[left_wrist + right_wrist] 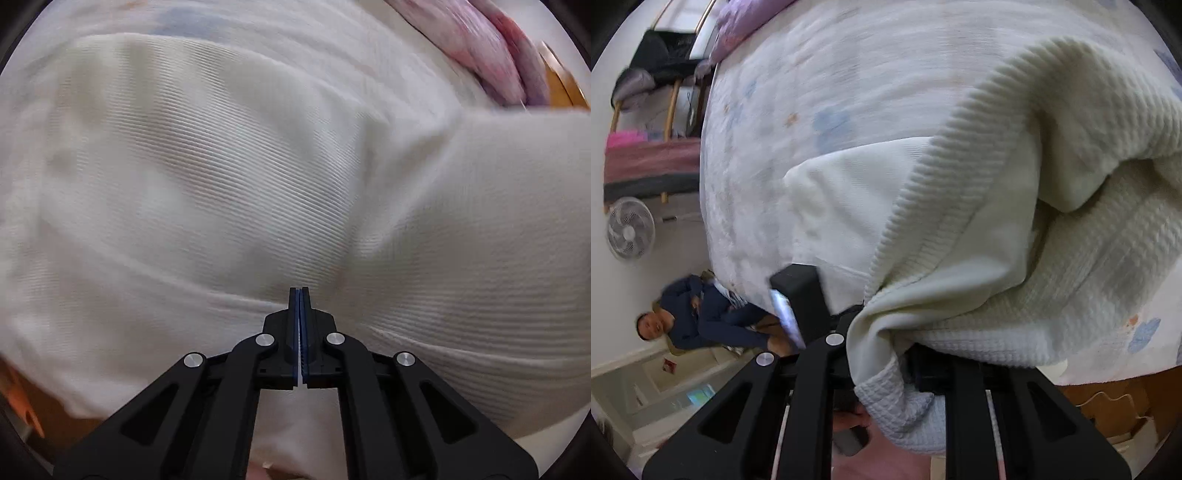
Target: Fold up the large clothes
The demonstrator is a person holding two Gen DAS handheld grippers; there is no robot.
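Left gripper (299, 295) fingers together; right gripper (857, 295) (tilted down) clamps sweater (960, 221).

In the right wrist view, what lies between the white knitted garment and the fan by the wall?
In the right wrist view, the floral bedsheet covers most of the stretch between the white knitted garment and the fan; past the bed's edge, pale wall or floor.

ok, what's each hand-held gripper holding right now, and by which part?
Right hand-held gripper: the white sweater, bunched by its ribbed edge. Left hand-held gripper: jaws shut over the same sweater, possibly pinching a thin layer; I can't tell.
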